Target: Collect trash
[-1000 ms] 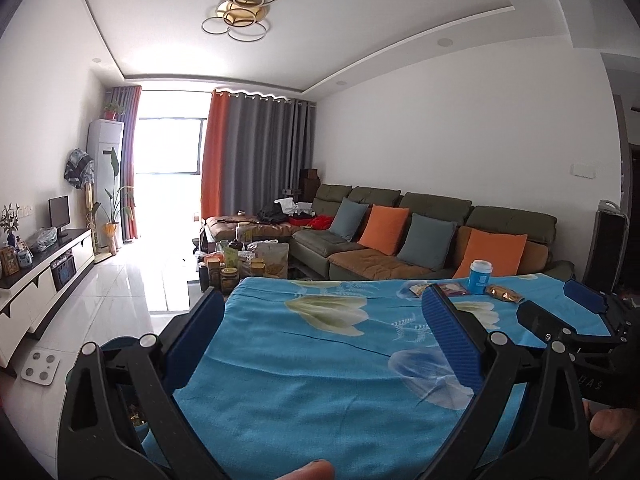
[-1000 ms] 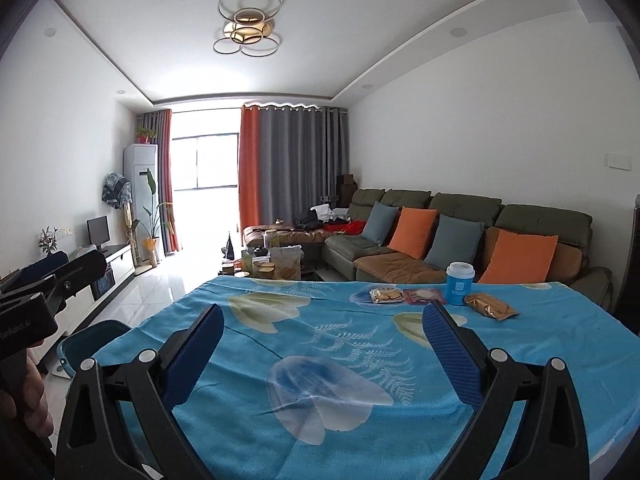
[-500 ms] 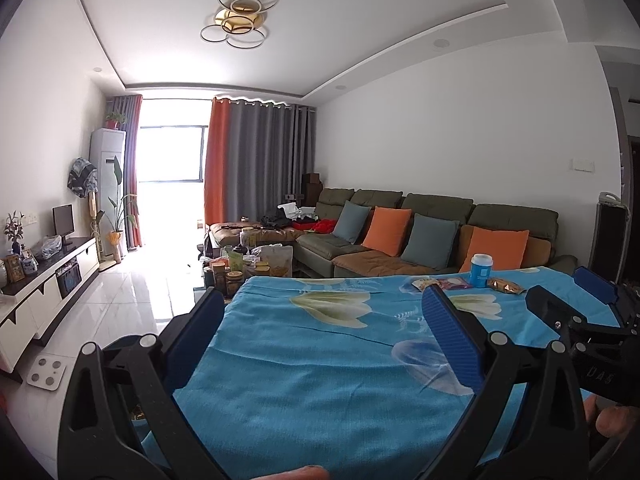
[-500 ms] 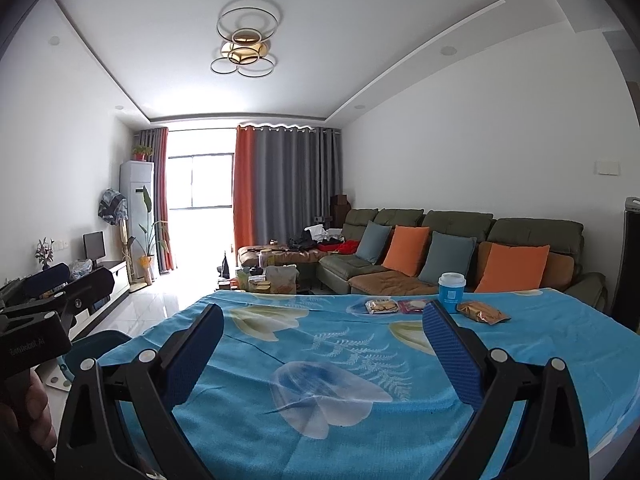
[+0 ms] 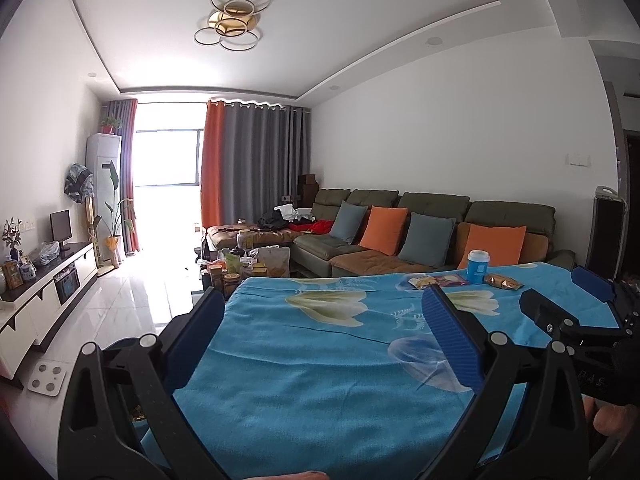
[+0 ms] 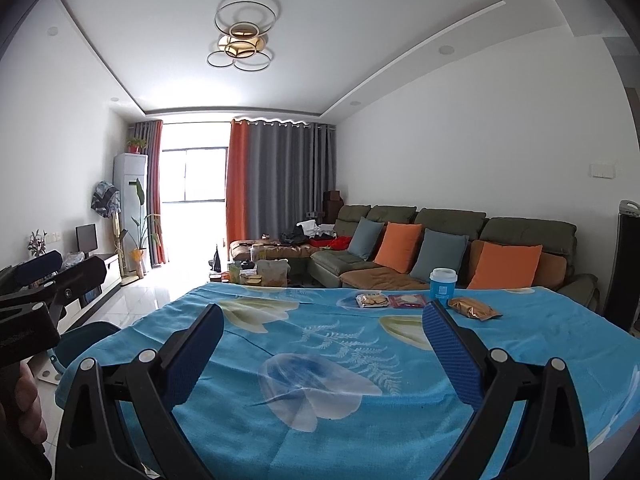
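Note:
Trash lies at the far right of the table with the blue flowered cloth [image 6: 320, 344]: a blue paper cup with a white lid [image 6: 443, 283], a cracker packet [image 6: 372, 300], a pink wrapper [image 6: 408, 301] and a gold packet [image 6: 474, 308]. The left wrist view shows the same cup [image 5: 478, 267] and gold packet [image 5: 503, 281]. My right gripper [image 6: 322, 312] is open over the near half of the table, well short of the trash. My left gripper [image 5: 320, 304] is also open and holds nothing, above the table's near left part.
A teal bin [image 6: 84, 340] stands on the floor left of the table. Behind the table runs a green sofa [image 6: 440, 248] with orange and grey cushions. A low TV cabinet [image 5: 44, 296] lines the left wall. A white scale [image 5: 47, 376] lies on the floor.
Both views have drifted slightly and tilted up a little, showing more ceiling. Both grippers stayed open, and the trash has not moved.

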### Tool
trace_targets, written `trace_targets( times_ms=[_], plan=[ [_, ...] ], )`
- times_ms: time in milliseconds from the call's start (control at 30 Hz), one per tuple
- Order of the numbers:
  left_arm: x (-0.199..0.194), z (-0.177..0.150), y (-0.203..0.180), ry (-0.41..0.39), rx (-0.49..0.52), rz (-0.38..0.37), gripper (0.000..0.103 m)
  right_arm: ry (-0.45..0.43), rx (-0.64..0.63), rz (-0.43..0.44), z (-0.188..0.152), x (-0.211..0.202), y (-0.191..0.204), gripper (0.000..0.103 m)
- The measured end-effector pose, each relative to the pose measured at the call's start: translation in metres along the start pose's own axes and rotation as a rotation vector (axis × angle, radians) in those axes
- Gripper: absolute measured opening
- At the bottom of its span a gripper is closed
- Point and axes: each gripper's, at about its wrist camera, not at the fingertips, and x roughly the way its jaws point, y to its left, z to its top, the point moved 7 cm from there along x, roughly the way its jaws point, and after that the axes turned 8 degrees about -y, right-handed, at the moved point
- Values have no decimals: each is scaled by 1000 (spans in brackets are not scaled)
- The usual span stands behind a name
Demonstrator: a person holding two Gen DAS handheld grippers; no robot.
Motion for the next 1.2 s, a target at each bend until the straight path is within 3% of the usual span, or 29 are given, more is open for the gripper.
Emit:
trace_targets(
  times_ms=[1200],
  plan=[
    [19,-16,-6,50,-21,-25,97,40,6,-5,-5,8,1,96]
  ],
)
